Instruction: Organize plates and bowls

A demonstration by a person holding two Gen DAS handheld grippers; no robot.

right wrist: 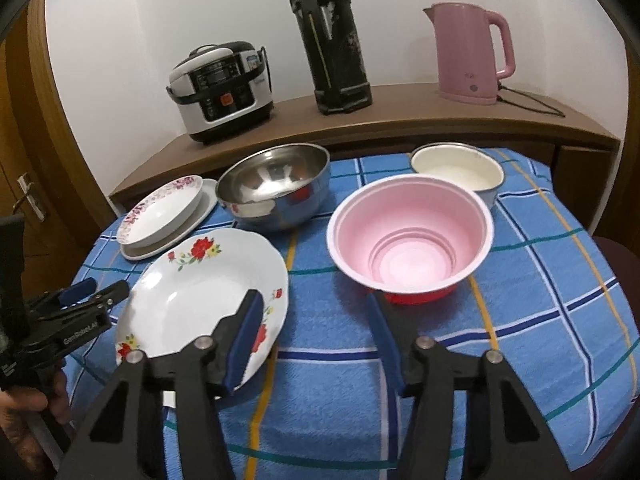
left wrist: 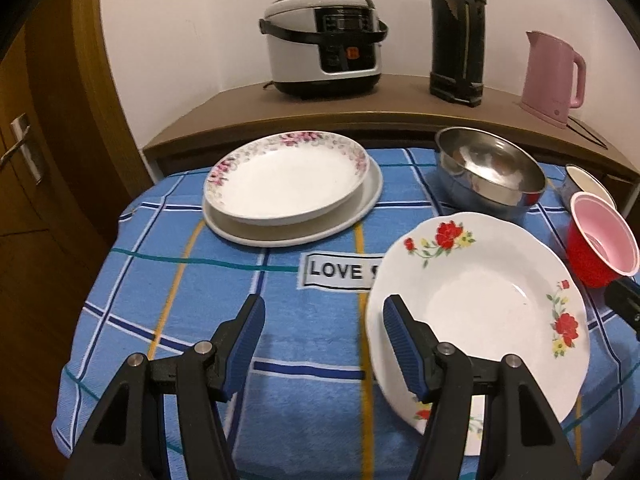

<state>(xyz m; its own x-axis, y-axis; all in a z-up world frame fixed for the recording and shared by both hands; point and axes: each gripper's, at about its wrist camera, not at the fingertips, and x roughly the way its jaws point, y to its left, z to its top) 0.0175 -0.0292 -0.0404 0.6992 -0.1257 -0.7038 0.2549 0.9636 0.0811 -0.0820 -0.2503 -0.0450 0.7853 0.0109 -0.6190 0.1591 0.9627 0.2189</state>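
A red-flowered white plate [left wrist: 480, 308] [right wrist: 200, 292] lies near the front of the blue checked cloth [left wrist: 200, 320]. My left gripper [left wrist: 324, 320] [right wrist: 102, 288] is open at the plate's left rim, its right finger over the plate. A red bowl with a pink inside [right wrist: 408, 236] [left wrist: 600, 240] sits to the plate's right. My right gripper [right wrist: 314, 308] is open; nothing lies between its fingers. Its right fingertip reaches the bowl's near base and its left finger hangs over the plate. A pink-flowered plate [left wrist: 280, 184] [right wrist: 160, 212] rests on a plain white plate [left wrist: 360, 208].
A steel bowl [left wrist: 488, 172] [right wrist: 276, 184] and a white enamel bowl [right wrist: 456, 168] stand at the back of the table. Behind, a wooden shelf [right wrist: 400, 120] carries a rice cooker [left wrist: 324, 40], a black flask [left wrist: 456, 32] and a pink kettle [right wrist: 468, 52]. A hand [right wrist: 24, 412] holds the left gripper.
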